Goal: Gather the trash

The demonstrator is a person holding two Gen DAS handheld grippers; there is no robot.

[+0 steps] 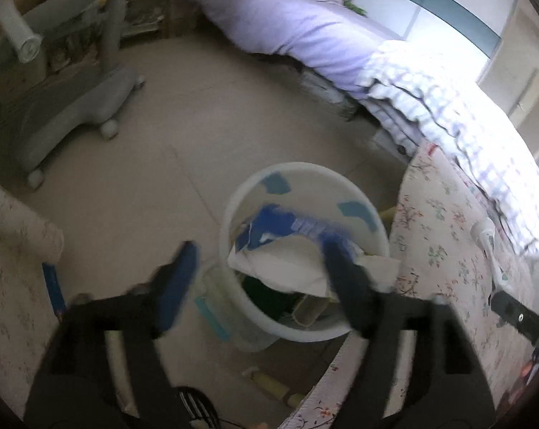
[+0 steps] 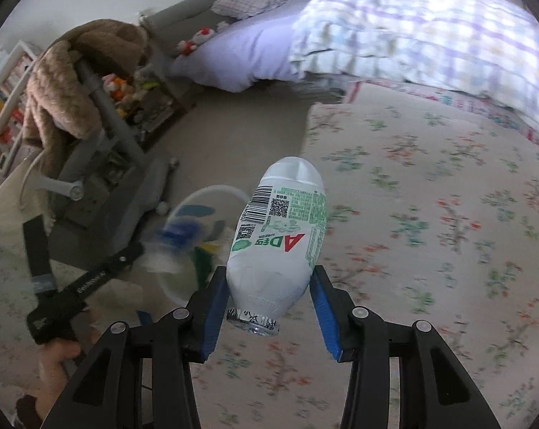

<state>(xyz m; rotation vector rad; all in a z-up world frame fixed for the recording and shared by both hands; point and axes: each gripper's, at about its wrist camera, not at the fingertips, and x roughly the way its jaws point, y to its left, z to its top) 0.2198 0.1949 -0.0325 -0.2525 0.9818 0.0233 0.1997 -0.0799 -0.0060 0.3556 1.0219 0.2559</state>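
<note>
Bedroom floor, bin (image 1: 362,334) beside floral cover (image 2: 430,214).
Right gripper (image 2: 269,287) clamps bottle (image 2: 280,239) for binning; left gripper (image 1: 258,254), jaws apart, over bin.

Right gripper (image 2: 267,282): black arms, blue finger pads. Bottle (image 2: 280,236): white body; label printed in green with a red letter A, a black barcode and black QR codes. Left gripper (image 1: 262,261): black arms, blue pads. Bin (image 1: 305,250): white wall with teal patches; contents white, blue and dark green. Cover (image 2: 430,214): cream with a green and red floral print. Quilt (image 2: 430,25): white with purple checks. Bedsheet (image 1: 294,32): plain lilac. Floor (image 1: 155,164): beige. Chair base (image 1: 72,107): grey.
</note>
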